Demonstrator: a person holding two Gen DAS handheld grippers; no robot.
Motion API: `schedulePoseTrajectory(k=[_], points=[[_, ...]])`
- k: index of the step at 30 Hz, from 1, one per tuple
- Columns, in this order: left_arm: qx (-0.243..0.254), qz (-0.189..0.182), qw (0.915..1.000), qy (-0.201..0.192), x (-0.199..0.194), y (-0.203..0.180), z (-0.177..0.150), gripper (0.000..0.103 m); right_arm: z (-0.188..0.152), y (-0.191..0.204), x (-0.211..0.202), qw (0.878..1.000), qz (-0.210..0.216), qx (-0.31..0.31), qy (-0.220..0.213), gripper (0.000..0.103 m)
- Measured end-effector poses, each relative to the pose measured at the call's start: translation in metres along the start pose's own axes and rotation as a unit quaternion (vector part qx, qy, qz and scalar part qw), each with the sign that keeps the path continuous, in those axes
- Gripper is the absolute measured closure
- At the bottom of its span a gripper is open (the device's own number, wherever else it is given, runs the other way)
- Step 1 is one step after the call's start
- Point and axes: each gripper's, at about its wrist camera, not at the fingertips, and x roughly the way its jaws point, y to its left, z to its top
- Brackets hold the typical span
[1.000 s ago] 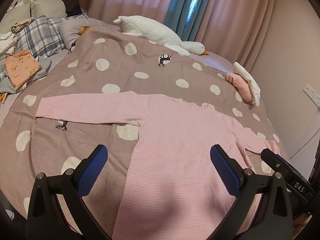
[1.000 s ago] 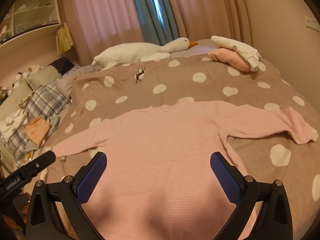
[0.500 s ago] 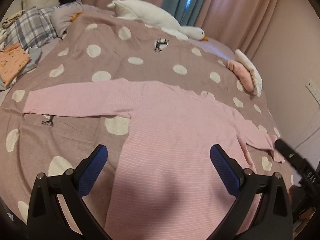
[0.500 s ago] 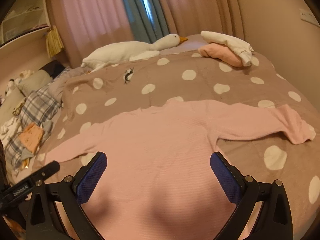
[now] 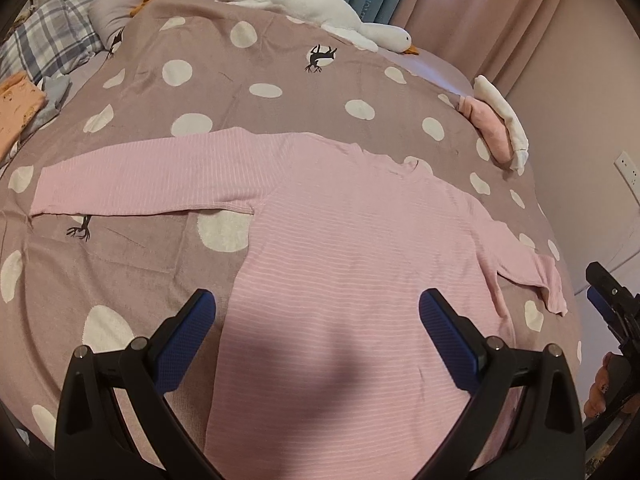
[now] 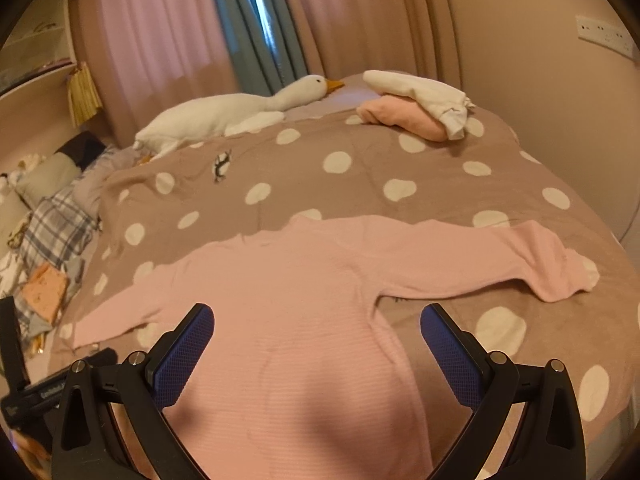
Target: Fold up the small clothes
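Left wrist view: the pink top (image 5: 352, 248) is spread flat on the dotted blanket (image 5: 280, 64) of the bed, one sleeve (image 5: 152, 178) stretched out straight, the other bent near the bed's edge. The left gripper (image 5: 316, 320) hangs over the hem with its jaws wide apart, nothing between them. A sleeve fold seems the step in hand; the cuff is best pinched at its very end and laid across the chest without dragging the body.

Right wrist view: the right gripper (image 6: 316, 330) is likewise held with jaws apart above the top's lower half. The crumpled right cuff (image 6: 560, 280) should be smoothed before folding. Folded clothes (image 6: 416, 110) lie well apart, near the goose (image 6: 240, 108).
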Motion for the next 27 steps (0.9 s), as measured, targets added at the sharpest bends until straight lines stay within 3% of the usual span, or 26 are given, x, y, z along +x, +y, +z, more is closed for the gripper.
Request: schedulePoseTrajectory(k=[16,27], points=[[-0.001,-0.005,0.9999,0.016,0.022,0.011,0.001,0.002,0.012,-0.004,0.01,1.0,-0.023,0.005,0.001,0.001],[-0.009,0.008,0.9984,0.056,0.055,0.011,-0.006,0.006,0.02,-0.031,0.027,0.998,-0.055,0.017,0.011,0.001]])
